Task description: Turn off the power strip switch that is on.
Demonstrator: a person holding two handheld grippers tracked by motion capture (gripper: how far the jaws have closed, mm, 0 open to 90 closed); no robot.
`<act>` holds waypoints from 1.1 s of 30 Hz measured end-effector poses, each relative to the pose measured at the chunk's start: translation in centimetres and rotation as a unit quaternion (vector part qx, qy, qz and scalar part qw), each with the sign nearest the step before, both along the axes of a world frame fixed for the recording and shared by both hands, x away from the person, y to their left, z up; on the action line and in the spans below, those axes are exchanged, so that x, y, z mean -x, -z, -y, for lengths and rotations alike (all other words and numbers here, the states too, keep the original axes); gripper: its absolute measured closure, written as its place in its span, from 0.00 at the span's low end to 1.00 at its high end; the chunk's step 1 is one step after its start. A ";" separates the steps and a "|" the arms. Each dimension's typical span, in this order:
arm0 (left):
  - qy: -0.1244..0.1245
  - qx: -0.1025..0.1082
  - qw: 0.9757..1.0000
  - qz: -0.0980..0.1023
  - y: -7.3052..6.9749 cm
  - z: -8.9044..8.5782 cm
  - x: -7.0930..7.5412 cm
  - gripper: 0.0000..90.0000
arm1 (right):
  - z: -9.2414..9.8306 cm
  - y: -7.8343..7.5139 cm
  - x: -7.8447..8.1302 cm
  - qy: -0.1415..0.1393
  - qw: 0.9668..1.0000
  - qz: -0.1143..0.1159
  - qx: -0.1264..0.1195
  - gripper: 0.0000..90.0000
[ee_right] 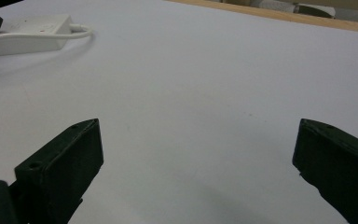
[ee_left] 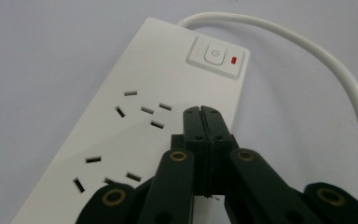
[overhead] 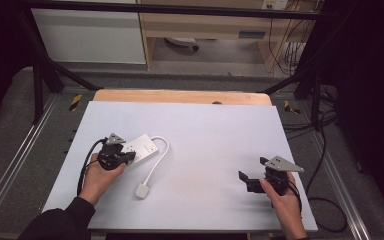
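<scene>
Power strip (ee_left: 135,121) partly behind left gripper (ee_left: 202,112)

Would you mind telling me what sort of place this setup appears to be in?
Probably a lab or workshop recording station: a white-topped wooden table stands inside a black metal frame, loose black cables trail on the grey floor, and a white plastic power strip lies on the tabletop.

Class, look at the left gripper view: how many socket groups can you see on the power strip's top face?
2. One socket group sits mid-strip, below the switch. The second socket group lies nearer the camera, partly behind the left gripper; more may be hidden on the power strip there.
</scene>
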State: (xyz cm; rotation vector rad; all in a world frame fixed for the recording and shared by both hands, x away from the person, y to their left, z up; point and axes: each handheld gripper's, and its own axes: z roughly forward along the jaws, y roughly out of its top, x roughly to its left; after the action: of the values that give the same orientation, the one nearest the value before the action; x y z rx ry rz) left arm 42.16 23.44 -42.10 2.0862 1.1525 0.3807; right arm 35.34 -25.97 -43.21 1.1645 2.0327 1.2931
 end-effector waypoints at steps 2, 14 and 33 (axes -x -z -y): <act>0.000 0.000 1.000 0.000 0.0 0.0 0.0 1.00 | 0.0 0.0 0.0 0.000 1.000 -0.001 0.000 0.02; 0.001 0.001 1.000 -0.002 0.0 0.0 0.0 1.00 | 0.0 0.0 0.0 0.000 1.000 0.000 0.000 0.02; 0.003 -0.008 1.000 -0.009 0.1 0.0 -0.1 1.00 | 0.0 0.1 0.0 -0.003 1.000 -0.001 0.003 0.02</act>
State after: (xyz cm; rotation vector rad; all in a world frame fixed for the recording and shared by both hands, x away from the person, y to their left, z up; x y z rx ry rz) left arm 42.26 23.46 -42.23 2.1100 1.1576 0.3709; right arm 35.36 -25.94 -43.26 1.1585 2.0420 1.2881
